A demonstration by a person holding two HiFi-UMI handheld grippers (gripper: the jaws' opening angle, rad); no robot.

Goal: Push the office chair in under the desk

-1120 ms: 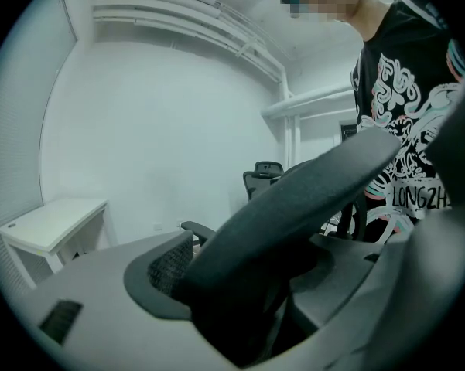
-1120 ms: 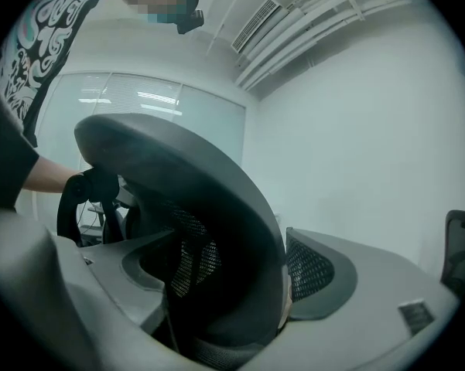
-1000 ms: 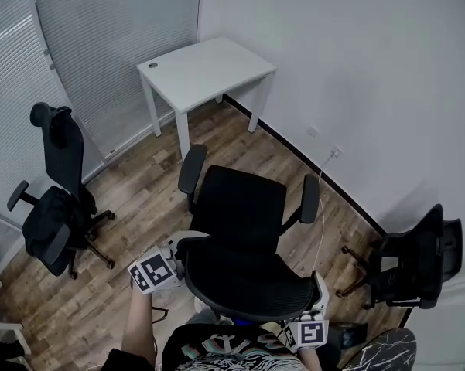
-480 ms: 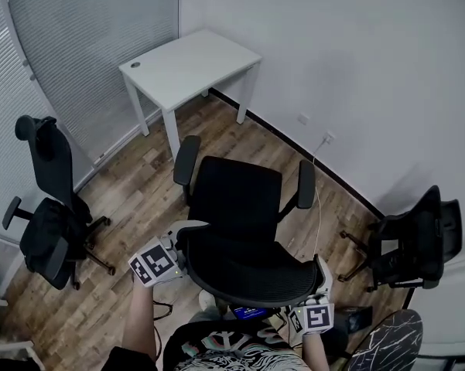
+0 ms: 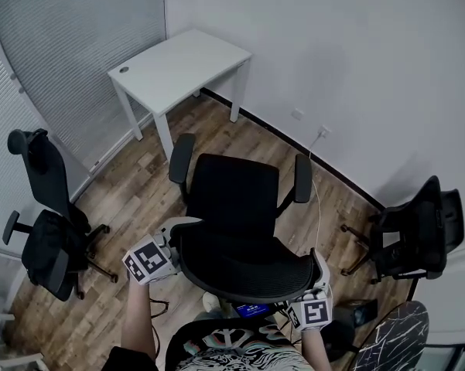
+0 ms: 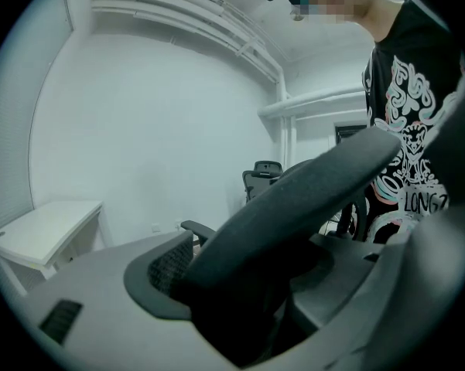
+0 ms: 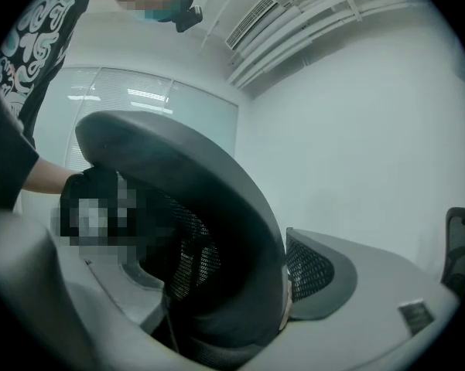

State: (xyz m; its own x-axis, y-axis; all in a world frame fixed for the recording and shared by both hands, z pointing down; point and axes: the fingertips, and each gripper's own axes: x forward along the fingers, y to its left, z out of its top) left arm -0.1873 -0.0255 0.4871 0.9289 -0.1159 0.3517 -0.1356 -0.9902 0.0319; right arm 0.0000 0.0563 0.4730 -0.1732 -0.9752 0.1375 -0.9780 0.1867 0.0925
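The left gripper [image 5: 172,238] and right gripper [image 5: 319,275] each clamp the backrest [image 5: 244,267] of the office chair [image 5: 236,199]. The white desk [image 5: 178,64] stands apart ahead.

Office chair [image 5: 232,199]: base and castors hidden under the seat and backrest [image 5: 244,265]. Left gripper [image 5: 170,247] and right gripper [image 5: 319,277]: in head view the jaws sit behind the backrest rim, only the marker cubes [image 5: 148,260] show. Person's torso [image 5: 232,350] cut off by the bottom edge. Blue object [image 5: 251,310] under the backrest is mostly covered, can't identify. Marbled thing [image 5: 394,338] bottom right is clipped by the edge, can't tell what it is. Wall socket [image 5: 323,131] too small for detail. Left gripper view: table [image 6: 42,234] clipped by the lens edge, its legs barely visible. Right gripper view: backrest rim fills the gap between the jaws and blocks the room behind; black chair [image 7: 460,246] cut off at the right edge.
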